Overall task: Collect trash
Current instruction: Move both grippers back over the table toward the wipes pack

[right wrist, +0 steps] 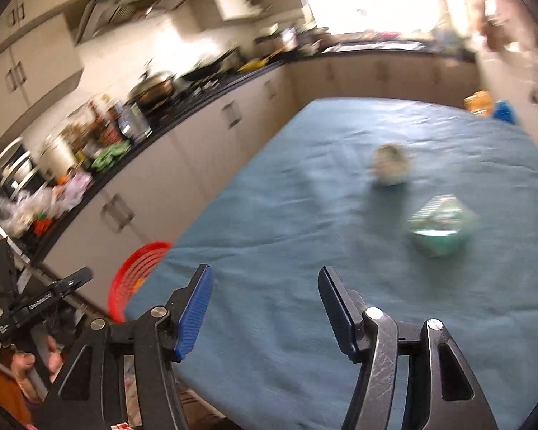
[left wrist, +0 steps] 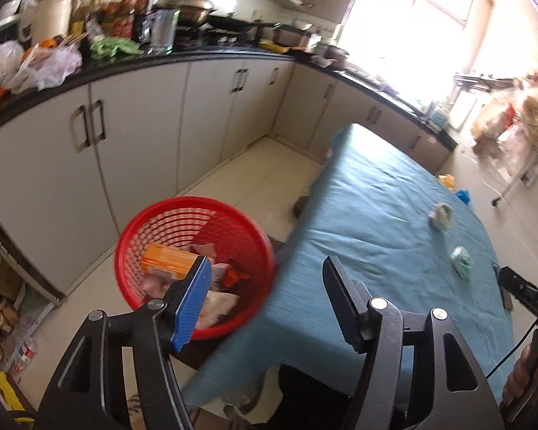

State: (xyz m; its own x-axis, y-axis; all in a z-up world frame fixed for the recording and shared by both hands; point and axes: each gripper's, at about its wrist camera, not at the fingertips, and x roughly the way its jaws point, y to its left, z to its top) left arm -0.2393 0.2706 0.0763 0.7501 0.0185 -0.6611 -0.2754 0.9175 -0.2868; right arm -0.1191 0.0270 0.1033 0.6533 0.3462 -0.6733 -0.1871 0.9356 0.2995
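Observation:
A red mesh basket [left wrist: 154,222] stands on the floor by the table's left edge, holding an orange box [left wrist: 168,259] and several wrappers. My left gripper [left wrist: 267,268] hangs open and empty above the basket's right rim and the table corner. On the blue tablecloth [right wrist: 305,215] lie a crumpled pale wad [right wrist: 391,168] and a green-white packet [right wrist: 441,225]; both also show in the left wrist view, the wad [left wrist: 440,215] farther, the packet [left wrist: 461,261] nearer. My right gripper [right wrist: 265,272] is open and empty over the near cloth, well short of the packet. The basket's rim [right wrist: 140,268] shows at the left.
A dark counter [left wrist: 197,53] runs along the left with bottles, a wok, a pot and plastic bags, above white cabinets [left wrist: 143,125]. Yellow and blue items [right wrist: 491,107] lie beyond the table's far right corner. A hand [right wrist: 28,362] holds the other gripper's handle at lower left.

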